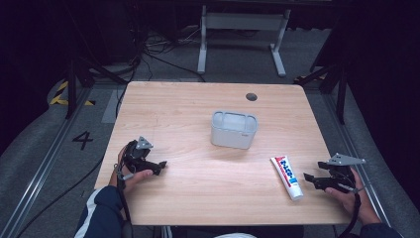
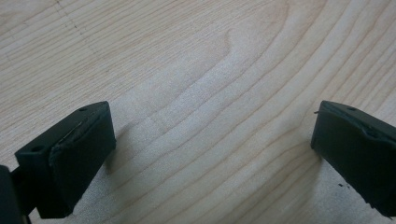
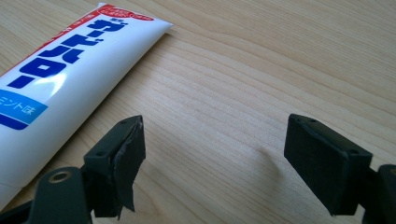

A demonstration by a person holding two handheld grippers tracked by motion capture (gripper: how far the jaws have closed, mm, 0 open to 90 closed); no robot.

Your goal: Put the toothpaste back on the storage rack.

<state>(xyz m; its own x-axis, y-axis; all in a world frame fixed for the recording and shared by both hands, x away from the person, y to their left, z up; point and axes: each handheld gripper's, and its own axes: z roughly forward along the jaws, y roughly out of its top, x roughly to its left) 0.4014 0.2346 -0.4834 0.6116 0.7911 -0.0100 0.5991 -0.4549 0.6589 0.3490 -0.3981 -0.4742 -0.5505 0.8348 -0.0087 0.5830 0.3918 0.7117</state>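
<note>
A white toothpaste tube [image 1: 287, 177] with blue and red print lies flat on the wooden table [image 1: 188, 114] at the right, cap toward the front edge. My right gripper [image 1: 308, 179] rests just right of it, open, with bare wood between its jaws; in the right gripper view the toothpaste tube [image 3: 60, 88] lies left of the left jaw, outside my right gripper [image 3: 215, 163]. A grey open box [image 1: 234, 129] stands near the table's middle. My left gripper [image 1: 162, 166] sits at the front left, open over bare wood, as the left gripper view shows around my left gripper [image 2: 212, 154].
A round dark hole [image 1: 251, 96] marks the table's far right part. Beyond the table stand a white frame [image 1: 242, 29] and cables on the floor. Wide bare wood lies between the box and both hands.
</note>
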